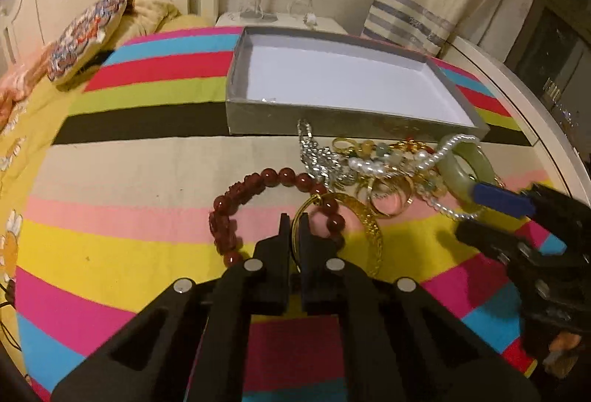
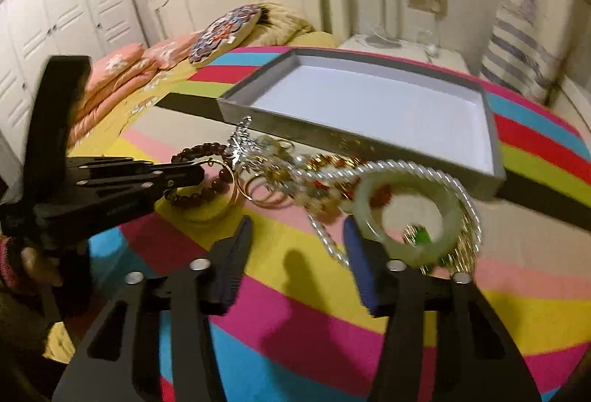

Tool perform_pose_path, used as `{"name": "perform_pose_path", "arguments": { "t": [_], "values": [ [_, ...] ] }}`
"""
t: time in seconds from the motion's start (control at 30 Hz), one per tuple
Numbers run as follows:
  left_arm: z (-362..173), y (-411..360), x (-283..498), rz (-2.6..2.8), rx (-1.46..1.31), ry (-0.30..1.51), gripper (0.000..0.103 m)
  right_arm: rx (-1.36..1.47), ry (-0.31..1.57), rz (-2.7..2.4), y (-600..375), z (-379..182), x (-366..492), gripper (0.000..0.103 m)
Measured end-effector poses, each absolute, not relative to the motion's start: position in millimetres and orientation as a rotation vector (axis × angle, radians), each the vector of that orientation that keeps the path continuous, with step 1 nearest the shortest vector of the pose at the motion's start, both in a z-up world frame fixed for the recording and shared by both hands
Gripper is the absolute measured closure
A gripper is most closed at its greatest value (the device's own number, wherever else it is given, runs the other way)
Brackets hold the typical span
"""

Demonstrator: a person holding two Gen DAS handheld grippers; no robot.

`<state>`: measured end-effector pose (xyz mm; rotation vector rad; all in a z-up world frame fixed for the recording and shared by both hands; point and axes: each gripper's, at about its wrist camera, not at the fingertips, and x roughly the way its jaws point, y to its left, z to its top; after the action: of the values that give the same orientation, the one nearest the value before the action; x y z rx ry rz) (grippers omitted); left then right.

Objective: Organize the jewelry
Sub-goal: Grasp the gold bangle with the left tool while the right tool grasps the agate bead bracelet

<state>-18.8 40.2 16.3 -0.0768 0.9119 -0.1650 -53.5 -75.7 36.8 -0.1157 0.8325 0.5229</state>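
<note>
A tangle of jewelry lies on the striped blanket in front of an open grey box [image 1: 332,126] [image 2: 295,132] with a white floor. My left gripper [image 1: 294,222] [image 2: 197,176] is shut on the thin rim of a gold bangle [image 1: 371,232] [image 2: 233,180], which overlaps a dark red bead bracelet [image 1: 258,180] [image 2: 195,149]. My right gripper [image 2: 297,235] [image 1: 466,211] stands open, its blue-padded finger against the outer edge of a pale green jade bangle [image 2: 410,180] [image 1: 461,167]. A pearl strand [image 2: 328,239] [image 1: 445,147] runs across the blanket between the right fingers.
A silver chain [image 1: 308,147], gold rings [image 1: 391,198] and mixed beads fill the heap between both grippers. A patterned pillow [image 2: 225,32] and folded pink quilts [image 2: 122,69] lie at the bed's head, with a white nightstand [image 1: 280,21] behind the box. A hand [image 2: 33,261] holds the left gripper.
</note>
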Motion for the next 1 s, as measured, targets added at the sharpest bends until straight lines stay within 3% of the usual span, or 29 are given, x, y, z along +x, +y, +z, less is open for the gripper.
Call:
{"name": "perform_pose_path", "arguments": {
  "t": [0.43, 0.53, 1.0],
  "values": [
    [43, 59, -69, -0.167, -0.153, 0.843, 0.099, -0.346, 0.771, 0.569, -43, 27, -35, 0.091],
    [43, 63, -74, -0.17, -0.171, 0.843, 0.099, -0.36, 0.745, 0.588, -46, 30, -41, 0.091],
    [56, 56, -86, -0.192, -0.173, 0.808, 0.099, 0.214, 0.754, 0.789, -123, 93, -58, 0.091]
  ]
}}
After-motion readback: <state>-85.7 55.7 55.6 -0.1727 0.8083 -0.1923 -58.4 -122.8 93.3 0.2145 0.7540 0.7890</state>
